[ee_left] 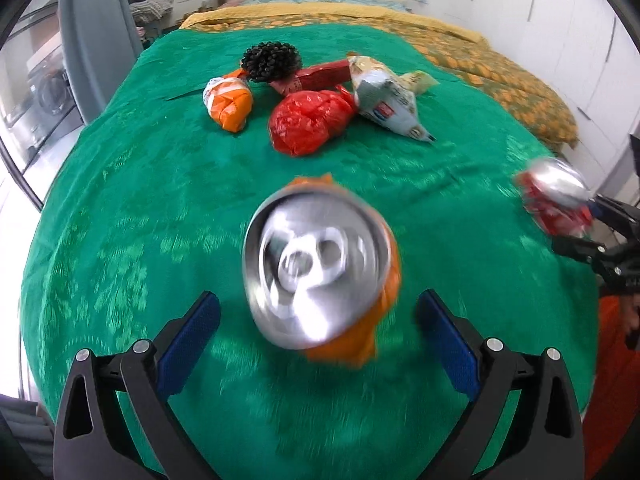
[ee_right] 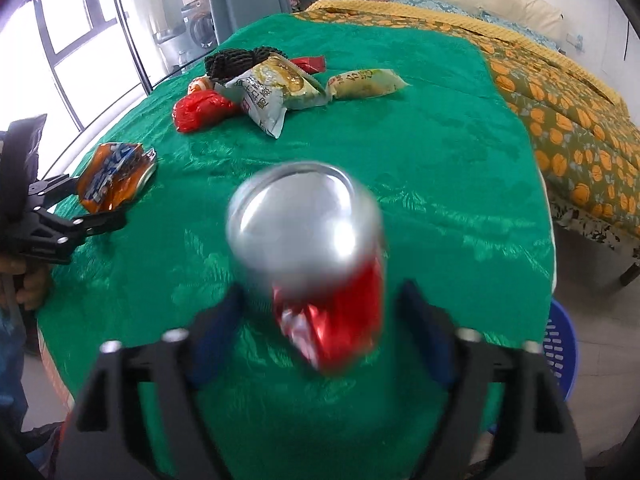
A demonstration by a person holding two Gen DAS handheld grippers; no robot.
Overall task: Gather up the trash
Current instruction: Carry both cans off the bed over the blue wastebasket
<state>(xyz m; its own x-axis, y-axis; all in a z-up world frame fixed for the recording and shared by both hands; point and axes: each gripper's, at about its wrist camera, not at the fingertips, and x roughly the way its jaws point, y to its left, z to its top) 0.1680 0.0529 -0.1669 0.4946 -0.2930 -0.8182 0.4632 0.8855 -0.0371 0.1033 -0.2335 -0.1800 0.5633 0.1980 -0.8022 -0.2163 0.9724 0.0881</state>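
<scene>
Orange can [ee_left: 320, 264] top camera-facing, red can [ee_right: 316, 264] base camera-facing

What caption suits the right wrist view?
A crushed red can blurs between the right gripper's open fingers above a green bedspread strewn with wrappers.

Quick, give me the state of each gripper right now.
Left gripper: jaws spread wide, crushed orange can between them, pads not touching it.
Right gripper: jaws apart around the crushed red can; contact too blurred to tell.
</scene>
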